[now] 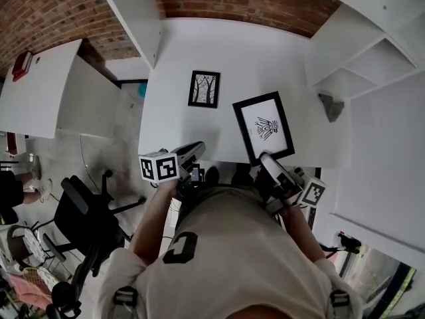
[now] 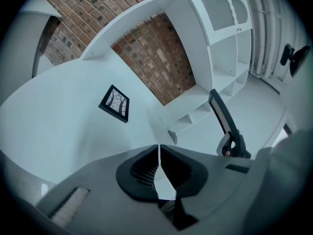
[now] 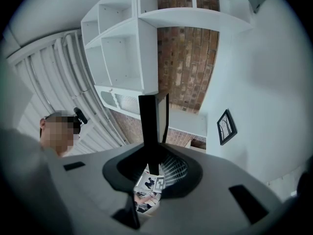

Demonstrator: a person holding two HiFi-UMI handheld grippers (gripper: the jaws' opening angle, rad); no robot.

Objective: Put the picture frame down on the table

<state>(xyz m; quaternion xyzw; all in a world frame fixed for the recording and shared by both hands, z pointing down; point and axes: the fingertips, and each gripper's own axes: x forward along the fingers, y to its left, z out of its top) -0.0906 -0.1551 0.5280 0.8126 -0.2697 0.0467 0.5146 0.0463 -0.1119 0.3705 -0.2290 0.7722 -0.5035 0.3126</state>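
A black picture frame (image 1: 264,126) with a small figure drawing hangs tilted over the near right part of the white table (image 1: 172,58). My right gripper (image 1: 269,160) is shut on its near edge. In the right gripper view the frame (image 3: 149,121) stands edge-on between the jaws of that gripper (image 3: 155,155). My left gripper (image 1: 197,147) is at the table's near edge, left of the frame, shut with nothing in it; its jaws (image 2: 159,153) meet in its own view. There the held frame (image 2: 222,114) shows edge-on at the right.
A smaller black frame with a tree picture (image 1: 204,89) (image 2: 116,103) (image 3: 227,126) lies flat mid-table. White shelving (image 1: 362,52) stands at the right, a second white desk (image 1: 46,92) at the left, and a black office chair (image 1: 86,224) on the floor.
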